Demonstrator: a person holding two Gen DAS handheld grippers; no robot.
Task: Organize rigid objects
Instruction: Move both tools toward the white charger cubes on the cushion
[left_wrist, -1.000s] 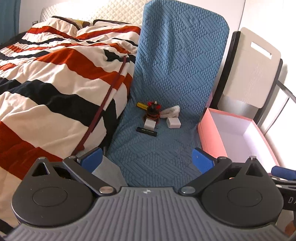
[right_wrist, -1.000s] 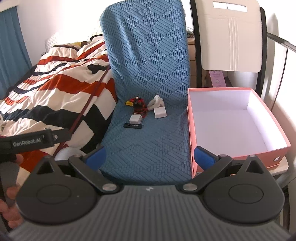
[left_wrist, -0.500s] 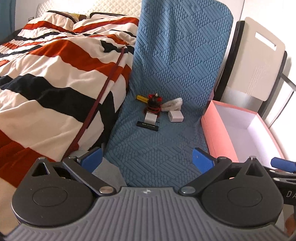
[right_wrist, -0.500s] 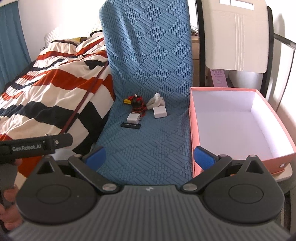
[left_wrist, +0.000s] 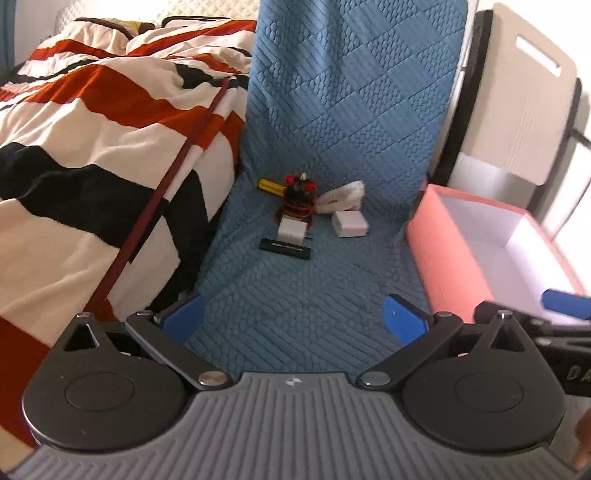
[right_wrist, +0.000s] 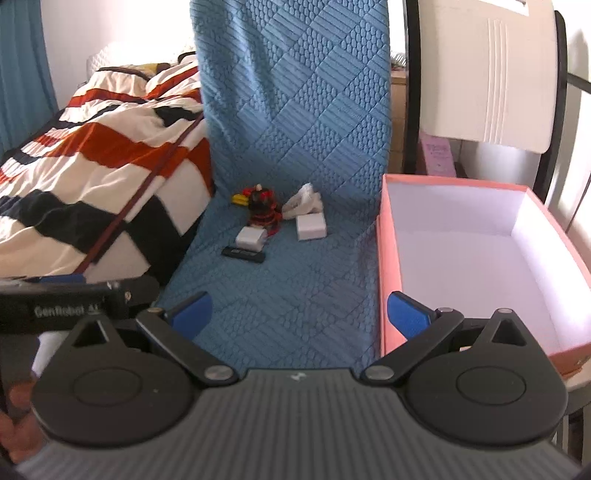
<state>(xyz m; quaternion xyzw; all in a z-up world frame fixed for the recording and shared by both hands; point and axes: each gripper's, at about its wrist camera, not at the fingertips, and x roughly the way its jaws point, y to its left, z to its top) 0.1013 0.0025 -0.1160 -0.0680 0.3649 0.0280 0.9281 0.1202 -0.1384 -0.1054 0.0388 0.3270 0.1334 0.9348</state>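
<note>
A small heap of rigid objects lies at the back of a blue quilted chair seat (left_wrist: 295, 302): a black and red motor-like part (left_wrist: 299, 201), a yellow cylinder (left_wrist: 271, 185), a white brush (left_wrist: 341, 195), two white blocks (left_wrist: 292, 230) (left_wrist: 350, 224) and a flat black bar (left_wrist: 285, 248). The heap also shows in the right wrist view (right_wrist: 258, 210). An open pink box (right_wrist: 384, 258) stands right of the seat. My left gripper (left_wrist: 293, 319) and right gripper (right_wrist: 299, 312) are both open and empty, well short of the heap.
A bed with a red, black and white striped blanket (left_wrist: 92, 129) adjoins the chair on the left, with a dark red rod (left_wrist: 166, 188) lying over it. A white folding chair back (right_wrist: 487, 74) stands behind the pink box.
Both grippers have moved forward toward the chair seat, so the heap looks nearer. Both stay open. No object has moved.
</note>
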